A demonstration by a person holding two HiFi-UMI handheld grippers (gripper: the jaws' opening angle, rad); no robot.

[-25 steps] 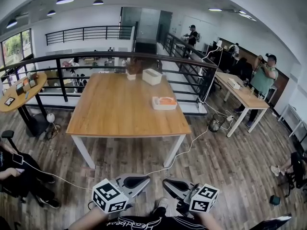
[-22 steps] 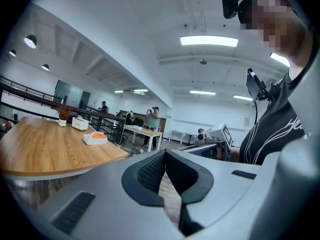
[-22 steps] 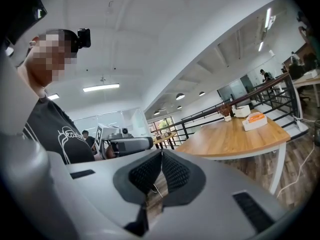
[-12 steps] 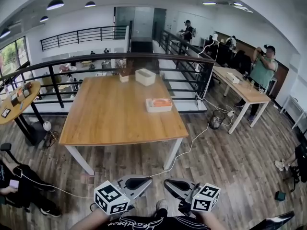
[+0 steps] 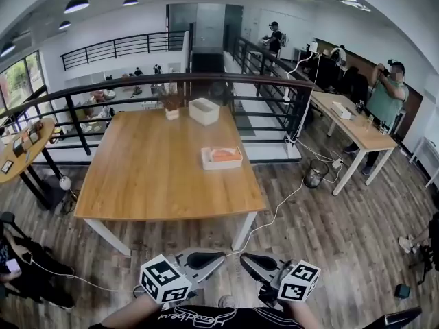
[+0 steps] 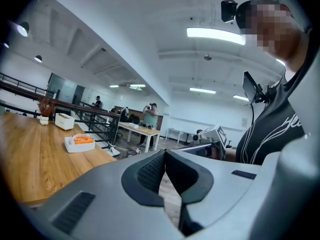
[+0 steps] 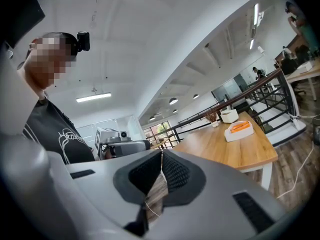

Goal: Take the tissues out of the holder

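Note:
A white open-topped box (image 5: pixel 204 111) stands at the far end of the long wooden table (image 5: pixel 151 177), and a white tray holding something orange (image 5: pixel 221 157) lies nearer its right edge. Both also show small in the left gripper view, the box (image 6: pixel 64 121) and the tray (image 6: pixel 80 143), and in the right gripper view, the box (image 7: pixel 229 116) and the tray (image 7: pixel 239 130). My left gripper (image 5: pixel 206 259) and right gripper (image 5: pixel 250 261) hang close to my body, well short of the table, tips turned toward each other. Both are shut with nothing between the jaws (image 6: pixel 164 151) (image 7: pixel 161 154).
A small potted plant (image 5: pixel 171 110) stands beside the white box. A black railing (image 5: pixel 274 108) runs behind the table. A white cable (image 5: pixel 274 214) trails over the wood floor to a bin (image 5: pixel 316 173). A second table (image 5: pixel 350 125) with a person stands right; a round table (image 5: pixel 20 149) left.
The table has come nearer and shifted left in the head view as I walk toward it. Both grippers keep their place in front of my body, still shut.

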